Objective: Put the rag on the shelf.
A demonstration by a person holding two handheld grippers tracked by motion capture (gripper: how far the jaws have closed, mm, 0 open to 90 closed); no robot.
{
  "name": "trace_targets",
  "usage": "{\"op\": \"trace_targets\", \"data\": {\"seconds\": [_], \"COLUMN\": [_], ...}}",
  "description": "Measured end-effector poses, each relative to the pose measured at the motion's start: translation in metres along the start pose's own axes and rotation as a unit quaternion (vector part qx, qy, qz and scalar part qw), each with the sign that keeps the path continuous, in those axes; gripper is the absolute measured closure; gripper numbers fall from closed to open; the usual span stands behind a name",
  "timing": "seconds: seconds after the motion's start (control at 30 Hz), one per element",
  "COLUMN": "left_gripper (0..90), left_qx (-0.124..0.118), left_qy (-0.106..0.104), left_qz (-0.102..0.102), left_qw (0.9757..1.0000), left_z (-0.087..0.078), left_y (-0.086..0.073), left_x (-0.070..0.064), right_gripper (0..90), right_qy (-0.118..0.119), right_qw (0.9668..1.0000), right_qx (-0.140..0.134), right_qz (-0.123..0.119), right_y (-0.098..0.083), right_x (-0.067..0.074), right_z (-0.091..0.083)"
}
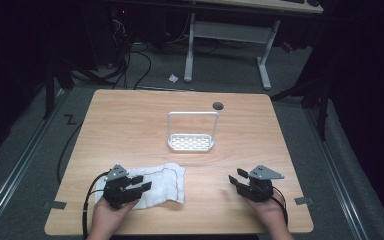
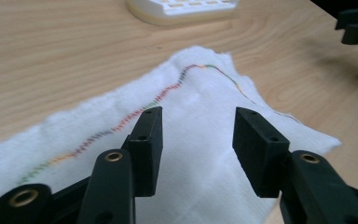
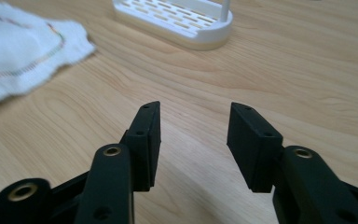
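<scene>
Two grippers sit at the near edge of the wooden tabletop (image 1: 130,125), one in each of the person's hands, and both have their jaws spread wide with nothing between them. The white cloth (image 1: 155,184) is the handiest landmark: it lies flat on the near-left part of the tabletop, with a wavy line of coloured stitching (red, orange and green threads, as far as the left gripper view tells) running near its edge. The left gripper (image 1: 139,183) is over the cloth's left half, its jaws pointing across the fabric; in its own view the cloth (image 2: 200,154) lies under and beyond the open jaws. The right gripper (image 1: 238,180) is well to the right of the cloth, over bare wood. Beyond the cloth, toward the middle of the tabletop, stands a small white rack (image 1: 191,142) with a slotted base and a tall loop handle. Farther back from the cloth is a round dark hole (image 1: 218,105) in the tabletop.
</scene>
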State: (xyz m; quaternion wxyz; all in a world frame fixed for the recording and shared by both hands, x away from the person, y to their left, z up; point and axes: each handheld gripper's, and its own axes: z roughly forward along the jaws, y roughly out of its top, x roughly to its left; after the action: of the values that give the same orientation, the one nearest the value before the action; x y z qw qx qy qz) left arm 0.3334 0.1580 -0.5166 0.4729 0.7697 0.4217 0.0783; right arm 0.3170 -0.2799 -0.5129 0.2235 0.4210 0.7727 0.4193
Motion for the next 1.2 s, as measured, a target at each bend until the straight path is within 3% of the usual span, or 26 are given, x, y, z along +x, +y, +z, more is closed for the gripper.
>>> {"op": "trace_targets", "data": {"seconds": [0.07, 0.1, 0.13, 0.53, 0.77, 0.8, 0.87, 0.9, 0.93, 1.13, 1.2], "left_gripper": [53.2, 53.2, 53.2, 56.5, 64.3, 66.8, 79.6, 79.6, 88.8, 90.0, 90.0], "left_qx": [-0.001, -0.003, -0.001, -0.008, 0.009, 0.009, 0.011, 0.014, 0.023, 0.028, 0.033], "left_qy": [0.005, 0.01, 0.012, 0.017, 0.046, 0.046, 0.048, 0.052, 0.061, 0.081, 0.086], "left_qz": [-0.001, -0.005, -0.007, -0.016, -0.008, -0.008, -0.009, -0.009, -0.006, -0.022, -0.029], "left_qw": [1.0, 0.9999, 0.9999, 0.9997, 0.9989, 0.9989, 0.9987, 0.9985, 0.9978, 0.9961, 0.9953], "left_z": [-0.001, -0.002, -0.001, -0.012, -0.022, -0.022, -0.03, -0.033, -0.039, -0.043, -0.044], "left_y": [0.0, 0.0, -0.001, -0.001, 0.001, 0.001, 0.002, 0.001, 0.001, -0.003, -0.004], "left_x": [0.002, 0.005, 0.007, 0.019, 0.03, 0.03, 0.038, 0.042, 0.048, 0.062, 0.066], "right_gripper": [55.1, 55.3, 55.5, 57.0, 62.4, 65.6, 81.9, 81.9, 90.0, 90.0, 90.0], "right_qy": [0.007, 0.006, 0.007, 0.037, 0.071, 0.079, 0.095, 0.095, 0.117, 0.173, 0.177], "right_qw": [1.0, 0.9996, 0.9993, 0.9977, 0.9959, 0.995, 0.9925, 0.9925, 0.9891, 0.9802, 0.9784], "right_qx": [0.004, 0.016, 0.021, 0.036, 0.034, 0.035, 0.036, 0.036, 0.041, 0.042, 0.049], "right_qz": [0.003, -0.023, -0.03, -0.045, -0.046, -0.05, -0.069, -0.069, -0.08, -0.086, -0.095], "right_y": [0.0, 0.001, 0.001, 0.004, 0.01, 0.013, 0.018, 0.018, 0.025, 0.041, 0.041], "right_x": [0.001, 0.006, 0.008, 0.029, 0.048, 0.054, 0.068, 0.068, 0.083, 0.125, 0.132], "right_z": [0.002, 0.006, 0.007, 0.018, 0.022, 0.024, 0.027, 0.027, 0.031, 0.046, 0.049]}}
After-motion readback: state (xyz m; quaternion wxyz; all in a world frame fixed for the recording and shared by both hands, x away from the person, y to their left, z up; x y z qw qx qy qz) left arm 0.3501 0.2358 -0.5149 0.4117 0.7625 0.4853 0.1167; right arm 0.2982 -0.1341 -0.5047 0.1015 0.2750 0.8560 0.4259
